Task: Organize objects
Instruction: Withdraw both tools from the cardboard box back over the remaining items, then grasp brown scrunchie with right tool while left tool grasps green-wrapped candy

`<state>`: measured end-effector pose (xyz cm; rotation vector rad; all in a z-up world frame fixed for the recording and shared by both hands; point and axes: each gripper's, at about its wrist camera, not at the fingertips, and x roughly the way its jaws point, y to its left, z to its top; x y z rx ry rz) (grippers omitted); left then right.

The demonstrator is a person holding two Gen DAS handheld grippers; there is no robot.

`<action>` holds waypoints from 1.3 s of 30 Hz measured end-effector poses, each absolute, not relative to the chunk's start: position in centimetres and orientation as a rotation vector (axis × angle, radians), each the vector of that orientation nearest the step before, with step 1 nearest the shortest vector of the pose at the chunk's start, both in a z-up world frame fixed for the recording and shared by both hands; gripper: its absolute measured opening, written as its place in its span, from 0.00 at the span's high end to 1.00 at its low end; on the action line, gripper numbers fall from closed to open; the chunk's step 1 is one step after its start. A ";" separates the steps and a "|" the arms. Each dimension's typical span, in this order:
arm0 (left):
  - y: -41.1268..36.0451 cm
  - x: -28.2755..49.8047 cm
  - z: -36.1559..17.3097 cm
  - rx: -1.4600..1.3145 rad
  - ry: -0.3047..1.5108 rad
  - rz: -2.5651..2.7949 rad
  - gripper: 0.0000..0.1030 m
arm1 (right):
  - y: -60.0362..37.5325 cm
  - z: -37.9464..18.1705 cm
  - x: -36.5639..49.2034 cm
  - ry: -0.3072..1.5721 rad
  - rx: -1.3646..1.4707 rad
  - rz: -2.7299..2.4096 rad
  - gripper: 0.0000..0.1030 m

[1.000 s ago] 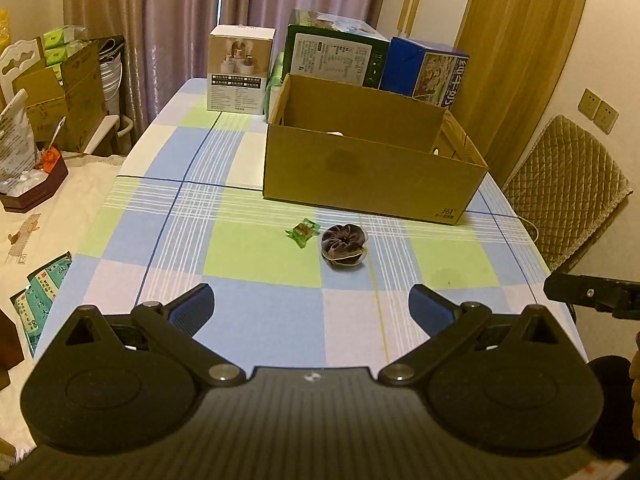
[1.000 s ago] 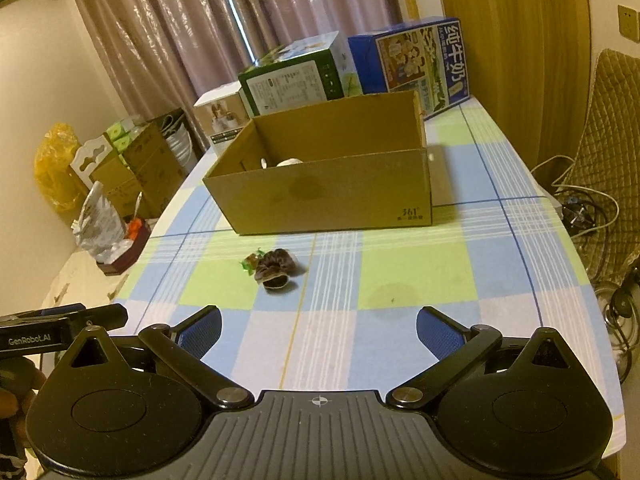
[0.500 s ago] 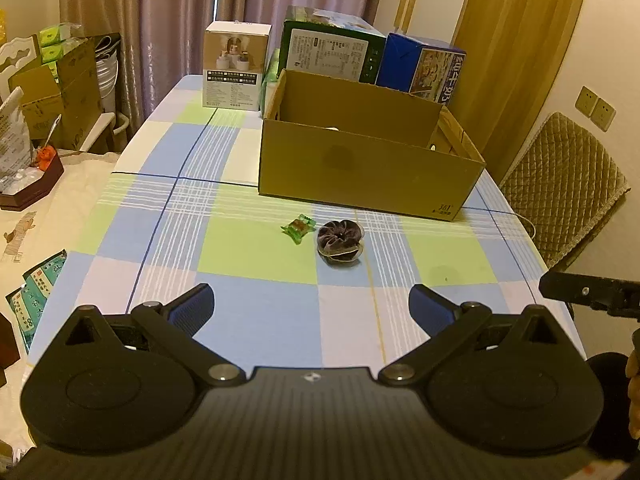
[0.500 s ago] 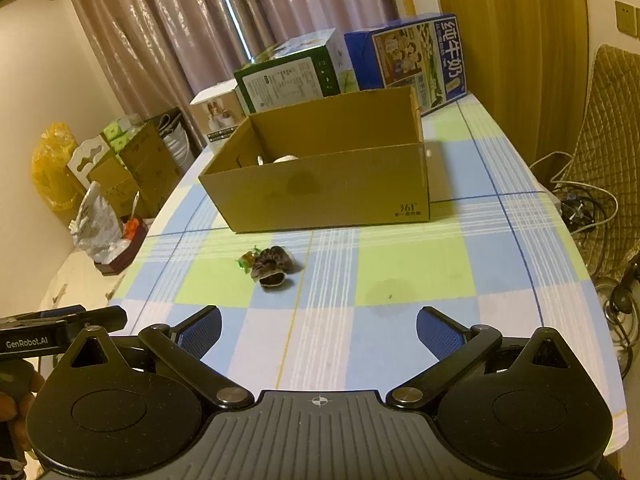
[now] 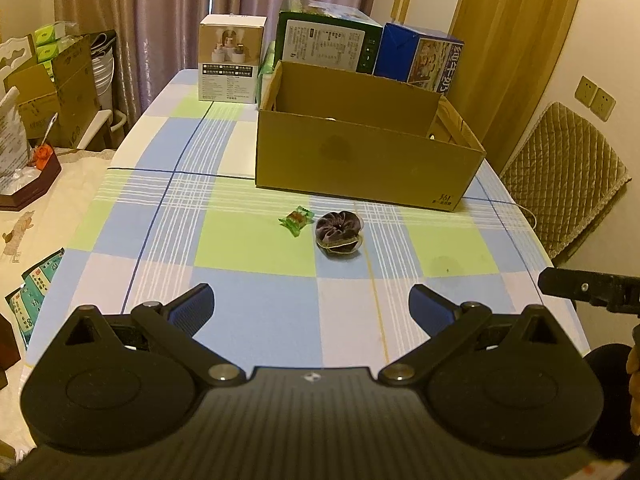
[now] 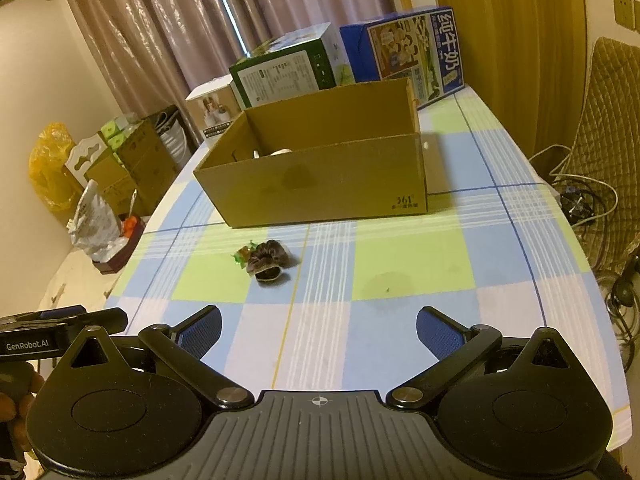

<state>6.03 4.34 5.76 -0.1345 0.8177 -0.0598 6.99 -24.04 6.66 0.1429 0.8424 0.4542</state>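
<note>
A dark purple scrunchie (image 5: 338, 231) (image 6: 267, 258) lies on the checked tablecloth, resting on a small round object. Just left of it sits a green wrapped candy (image 5: 297, 218) (image 6: 242, 255). Behind both stands an open cardboard box (image 5: 368, 168) (image 6: 316, 188) with something pale inside. My left gripper (image 5: 311, 307) is open, near the table's front edge, well short of the scrunchie. My right gripper (image 6: 319, 329) is open too, empty, further right along the same edge.
A white box (image 5: 230, 60), a green box (image 5: 326, 42) and a blue milk carton (image 5: 424, 58) stand behind the cardboard box. A quilted chair (image 5: 568, 172) is at the right, cables (image 6: 580, 200) on the floor. Cartons and bags crowd the left side.
Both grippers have drawn back slightly and risen, so the box and scrunchie look a little farther off. Neither gripper's opening has changed and nothing on the table moved.
</note>
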 end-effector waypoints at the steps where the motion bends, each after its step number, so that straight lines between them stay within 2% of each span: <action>1: 4.4 6.1 5.7 -0.135 0.819 -0.059 0.01 | -24.0 6.6 7.0 0.843 0.143 0.453 0.02; 39: 5.7 8.4 4.5 -0.076 0.833 -0.058 0.01 | -22.1 4.5 7.9 0.860 0.060 0.513 0.02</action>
